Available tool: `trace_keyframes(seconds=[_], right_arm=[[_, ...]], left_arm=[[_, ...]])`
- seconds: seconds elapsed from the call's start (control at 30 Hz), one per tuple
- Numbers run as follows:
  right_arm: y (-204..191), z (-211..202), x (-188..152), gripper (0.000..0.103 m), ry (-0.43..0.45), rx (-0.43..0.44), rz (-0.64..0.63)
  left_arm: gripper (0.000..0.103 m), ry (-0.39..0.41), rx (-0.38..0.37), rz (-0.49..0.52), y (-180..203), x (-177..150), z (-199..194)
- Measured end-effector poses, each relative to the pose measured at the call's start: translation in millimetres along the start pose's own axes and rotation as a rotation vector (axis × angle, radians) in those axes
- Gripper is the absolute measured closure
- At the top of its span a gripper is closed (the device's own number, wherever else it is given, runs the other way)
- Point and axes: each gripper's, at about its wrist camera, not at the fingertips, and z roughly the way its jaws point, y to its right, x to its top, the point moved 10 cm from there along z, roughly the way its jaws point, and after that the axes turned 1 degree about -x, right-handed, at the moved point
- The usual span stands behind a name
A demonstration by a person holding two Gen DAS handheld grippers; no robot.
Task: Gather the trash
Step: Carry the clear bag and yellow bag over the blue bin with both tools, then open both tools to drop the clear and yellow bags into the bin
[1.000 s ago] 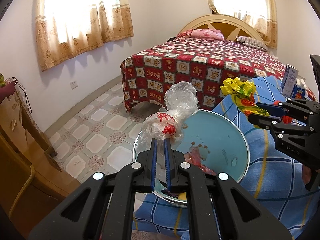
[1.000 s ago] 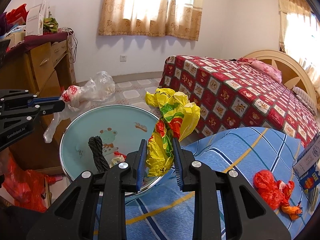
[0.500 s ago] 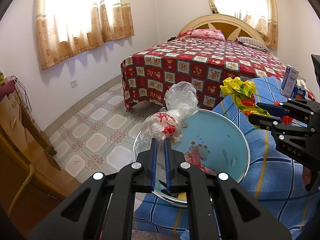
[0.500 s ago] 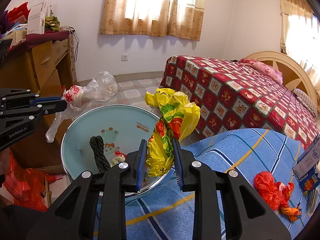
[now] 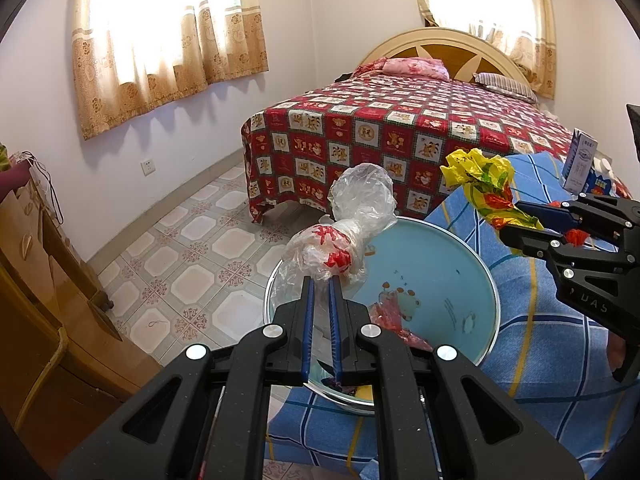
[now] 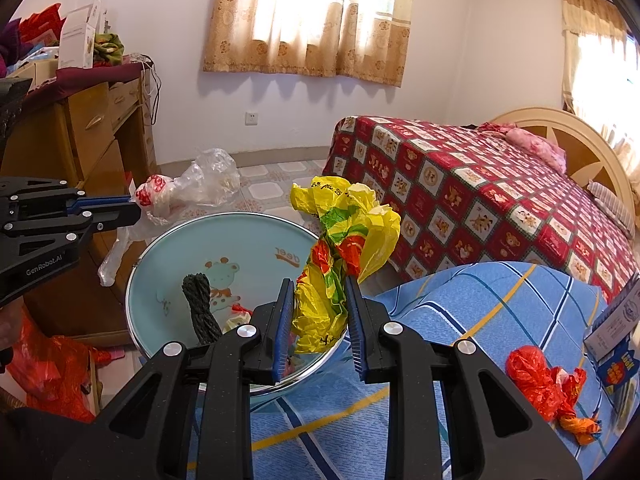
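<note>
My left gripper (image 5: pixel 321 280) is shut on a crumpled clear plastic bag with red print (image 5: pixel 348 224), held above the near rim of a light blue basin (image 5: pixel 440 276). The same clear bag (image 6: pixel 188 188) shows in the right wrist view, at the tip of the left gripper (image 6: pixel 134 206). My right gripper (image 6: pixel 318 286) is shut on a crumpled yellow, green and red plastic bag (image 6: pixel 344 248) above the basin's right rim (image 6: pixel 138 268). In the left wrist view that yellow bag (image 5: pixel 480 184) sticks out of the right gripper (image 5: pixel 520 220). A black cord bundle (image 6: pixel 200 308) and scraps lie in the basin.
The basin rests on a blue checked cloth (image 6: pixel 480 320). Red and orange crumpled bags (image 6: pixel 544 388) and a blue-and-white carton (image 6: pixel 616 332) lie on the cloth at right. A bed with a red quilt (image 5: pixel 400 136) stands behind. A wooden dresser (image 6: pixel 80 136) is at left, tiled floor (image 5: pixel 192 256) between.
</note>
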Motion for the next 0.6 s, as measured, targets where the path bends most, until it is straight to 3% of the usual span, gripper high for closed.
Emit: trace_keyframes(seconds=[0.53,0.6], right_arm=[[-3.3,0.1,1.7,0.077,0.0,0.009,-0.012],[-4.4,0.0,2.0,0.077,0.005,0.011,-0.012]], left_arm=[[0.095,-0.002,-0.002,-0.001,-0.3,-3.5,1.3],[0.092,-0.005,-0.004,0.0,-0.1,-4.2,1.8]])
